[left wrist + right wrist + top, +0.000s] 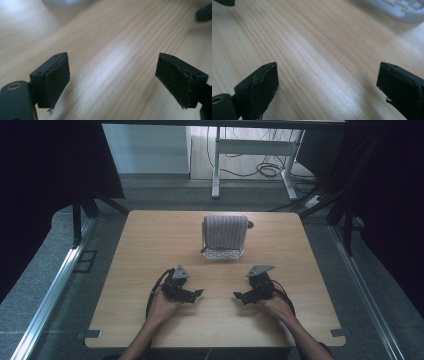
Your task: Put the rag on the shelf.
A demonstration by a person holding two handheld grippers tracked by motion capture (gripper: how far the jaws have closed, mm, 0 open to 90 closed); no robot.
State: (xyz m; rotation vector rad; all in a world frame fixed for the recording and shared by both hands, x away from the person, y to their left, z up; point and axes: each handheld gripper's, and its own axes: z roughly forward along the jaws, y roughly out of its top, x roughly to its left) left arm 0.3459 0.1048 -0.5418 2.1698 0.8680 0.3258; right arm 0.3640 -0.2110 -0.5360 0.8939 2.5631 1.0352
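Two grippers, left gripper [194, 294] and right gripper [239, 295], rest on the table [150, 250] with jaws apart and empty, while the folded cloth [225, 231] lies untouched over the white basket [223, 253] farther back, so work appears unstarted.

a pale wooden table [150, 245] on grey carpet [50, 270], dark curtains [45, 165] at both sides.

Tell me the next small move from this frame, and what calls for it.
Probably both hands move forward toward the folded towel lying over the white basket at the table's far middle. The left claw and right claw rest near the front edge, jaws wide apart with bare wood between them, holding nothing. The towel is the nearest thing to them, well ahead of both.
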